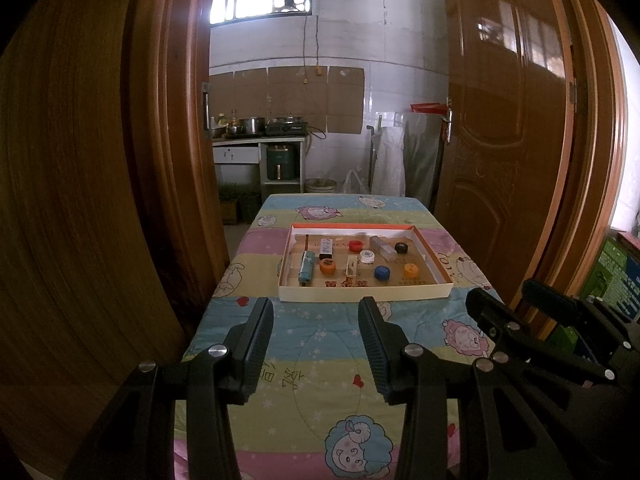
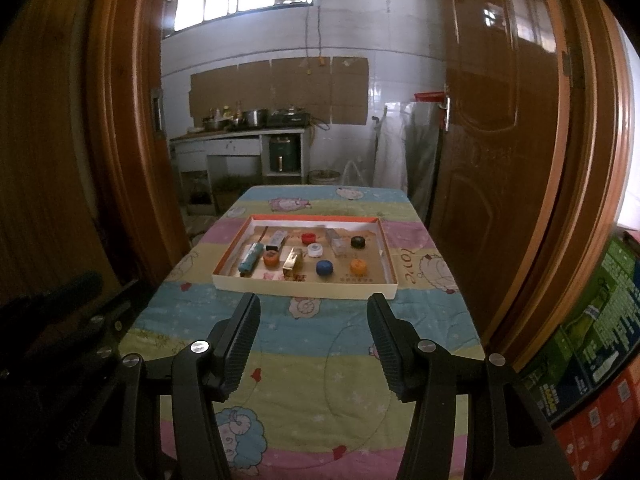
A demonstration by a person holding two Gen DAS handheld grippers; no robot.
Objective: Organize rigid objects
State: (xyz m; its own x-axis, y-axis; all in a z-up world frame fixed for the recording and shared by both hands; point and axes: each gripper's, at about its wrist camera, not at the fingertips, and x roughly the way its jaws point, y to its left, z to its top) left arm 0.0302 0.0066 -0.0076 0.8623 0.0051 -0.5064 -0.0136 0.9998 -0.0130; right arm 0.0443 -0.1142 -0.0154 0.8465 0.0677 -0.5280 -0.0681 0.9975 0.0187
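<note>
Both claws hover above the near end of the bench (image 1: 320, 360), well short of the work. The left claw (image 1: 316, 344) stands apart and empty; the right claw (image 2: 314, 344) likewise.

The shallow tray (image 1: 364, 293) sits mid-bench, holding bottle caps, including a blue cap (image 1: 382, 273) and an orange cap (image 1: 327, 266), a lighter (image 1: 306, 267) and small boxes.

Judged: all items are light, stiff and small. The caps are best pinched across their sides, the lighter across its narrow width. The smooth plastic may slip.

The tray's low wall hampers level approaches; close neighbours crowd the left group. An open door (image 1: 500, 120) stands to the right, clear of the bench.
</note>
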